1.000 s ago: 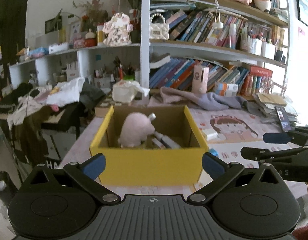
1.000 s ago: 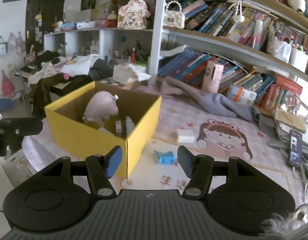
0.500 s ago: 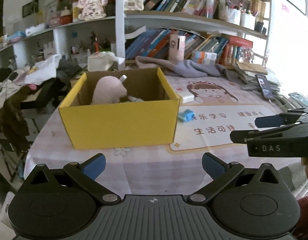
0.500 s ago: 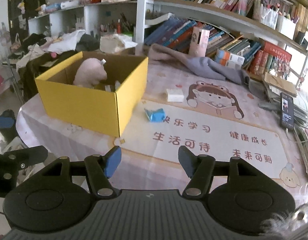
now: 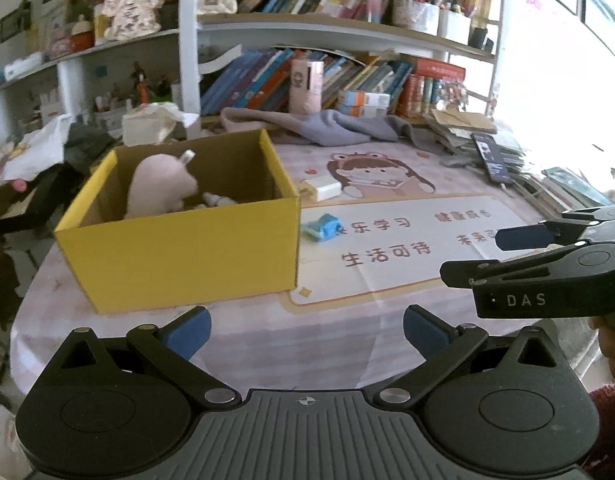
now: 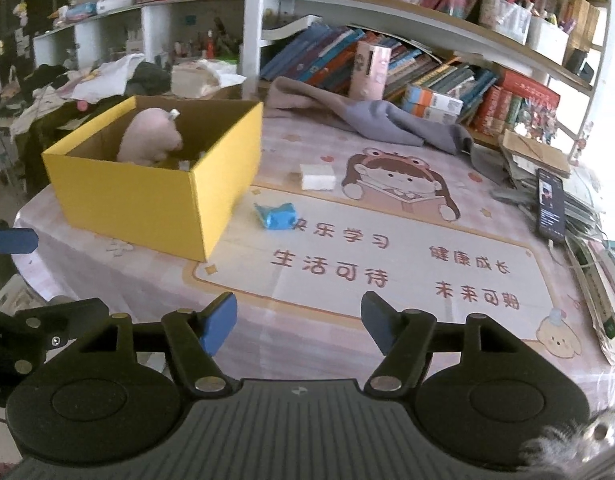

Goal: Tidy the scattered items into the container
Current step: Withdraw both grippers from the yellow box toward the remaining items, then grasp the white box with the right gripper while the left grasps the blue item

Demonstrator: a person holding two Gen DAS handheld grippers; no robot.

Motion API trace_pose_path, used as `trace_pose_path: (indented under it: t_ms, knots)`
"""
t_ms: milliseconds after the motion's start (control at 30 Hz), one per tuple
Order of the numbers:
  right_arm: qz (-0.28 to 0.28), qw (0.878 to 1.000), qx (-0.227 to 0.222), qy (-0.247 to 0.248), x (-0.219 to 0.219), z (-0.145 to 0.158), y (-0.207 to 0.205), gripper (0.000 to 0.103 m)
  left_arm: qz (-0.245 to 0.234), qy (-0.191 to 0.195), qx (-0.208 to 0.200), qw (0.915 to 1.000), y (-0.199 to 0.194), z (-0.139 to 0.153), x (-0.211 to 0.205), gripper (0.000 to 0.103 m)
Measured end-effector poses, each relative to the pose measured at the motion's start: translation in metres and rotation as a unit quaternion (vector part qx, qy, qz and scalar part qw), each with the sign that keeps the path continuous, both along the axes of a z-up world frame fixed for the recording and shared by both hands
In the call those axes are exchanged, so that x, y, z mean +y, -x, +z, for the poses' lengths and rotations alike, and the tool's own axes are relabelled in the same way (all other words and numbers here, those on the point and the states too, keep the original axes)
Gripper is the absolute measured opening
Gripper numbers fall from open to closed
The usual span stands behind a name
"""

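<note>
A yellow cardboard box [image 5: 179, 256] [image 6: 147, 204] stands on the table's left side. Inside it are a pink plush toy [image 5: 159, 186] [image 6: 149, 142] and some small items. A crumpled blue item [image 5: 321, 227] [image 6: 277, 216] lies on the mat just right of the box. A small white block [image 5: 323, 189] [image 6: 316, 171] lies farther back. My left gripper [image 5: 305, 330] is open and empty, near the table's front edge below the box. My right gripper [image 6: 297, 318] is open and empty over the mat's front; it also shows in the left wrist view [image 5: 507, 252].
A cartoon mat [image 6: 387, 248] covers the table. A grey cloth [image 6: 387, 118] lies at the back, a phone [image 6: 550, 204] and stacked books [image 6: 599, 264] at the right edge. Bookshelves [image 5: 347, 64] stand behind. Piled clothes [image 5: 39, 148] lie left of the table.
Both grippers have pulled back from the box and risen, so more of the table and mat shows. Both stay open and empty. The objects have not moved.
</note>
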State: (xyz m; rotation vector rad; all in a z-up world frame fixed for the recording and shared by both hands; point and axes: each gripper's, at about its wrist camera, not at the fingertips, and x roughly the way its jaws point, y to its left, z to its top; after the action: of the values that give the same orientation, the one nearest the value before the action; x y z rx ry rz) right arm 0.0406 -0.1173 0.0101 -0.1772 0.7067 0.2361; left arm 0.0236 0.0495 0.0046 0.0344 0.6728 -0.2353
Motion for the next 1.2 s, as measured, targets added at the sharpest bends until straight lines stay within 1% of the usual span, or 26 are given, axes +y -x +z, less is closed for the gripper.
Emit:
trace_pose_path:
  t_ms: [100, 367, 600, 767, 967, 1200]
  knots:
    - [-0.01, 1.0, 0.001, 0.0, -0.009, -0.001, -0.005, 0.069, -0.012, 0.0, 0.004, 0.9999, -0.01, -0.002, -0.009, 0.103]
    - [-0.045, 0.999, 0.012, -0.004, -0.039, -0.006, -0.025, 0.069, -0.058, -0.011, 0.012, 0.9982, -0.034, -0.006, -0.042, 0.103]
    - [-0.065, 0.998, 0.018, -0.008, -0.064, -0.009, -0.049, 0.07, -0.079, -0.015, 0.019, 0.9966, -0.06, -0.009, -0.068, 0.103]
    - [-0.068, 0.997, 0.021, -0.01, -0.08, -0.01, -0.072, 0.07, -0.089, -0.022, 0.022, 0.9955, -0.082, -0.012, -0.087, 0.103]
    - [-0.053, 0.998, 0.022, -0.014, -0.096, -0.008, -0.107, 0.071, -0.079, -0.03, 0.023, 0.9961, -0.111, -0.012, -0.107, 0.103]
    - [-0.008, 0.999, 0.025, -0.024, -0.105, -0.009, -0.151, 0.072, -0.034, -0.037, 0.029, 0.9983, -0.142, -0.014, -0.123, 0.103]
